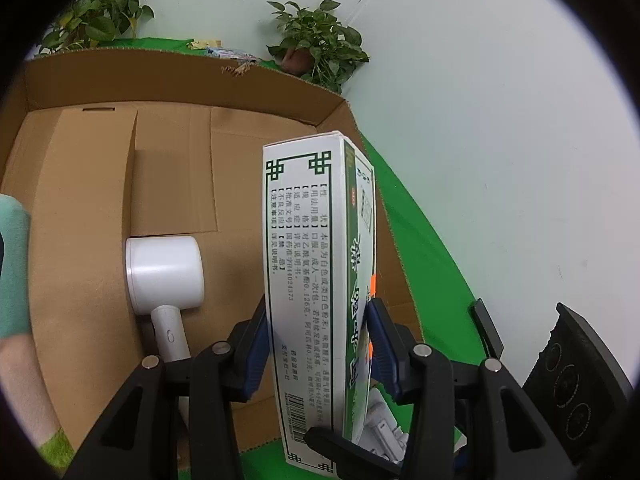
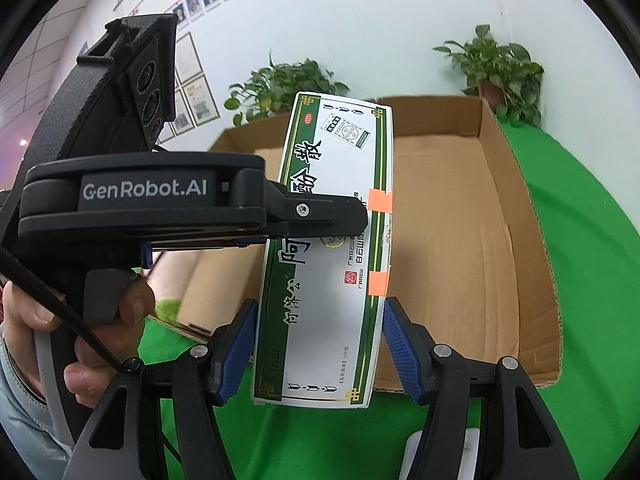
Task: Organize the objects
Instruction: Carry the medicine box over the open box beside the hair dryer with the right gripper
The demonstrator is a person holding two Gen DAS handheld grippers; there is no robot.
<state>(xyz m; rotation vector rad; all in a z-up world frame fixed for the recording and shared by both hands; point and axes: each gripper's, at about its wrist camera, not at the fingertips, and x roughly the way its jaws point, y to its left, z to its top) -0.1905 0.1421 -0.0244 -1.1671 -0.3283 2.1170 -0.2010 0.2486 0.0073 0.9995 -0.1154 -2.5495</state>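
White-and-green printed cardboard medicine box (image 1: 308, 280) pinched by left gripper (image 1: 320, 320) and right gripper (image 2: 318, 340), apparently above open brown cardboard carton (image 2: 512, 208); white hair dryer (image 1: 164, 276) inside at 9 o'clock.

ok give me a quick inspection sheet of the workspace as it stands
surface: green cloth
job's things: white-and-green cardboard medicine box, held on end at the open brown cardboard carton; white plastic hair dryer lying inside the carton
clutter: teal and pink soft item at the edge of the left wrist view, unclear what
grippers: left gripper and right gripper, both with jaws closed on the medicine box
cables: black cable crossing the hand that holds the left gripper
surroundings: white wall, potted green plants, framed papers
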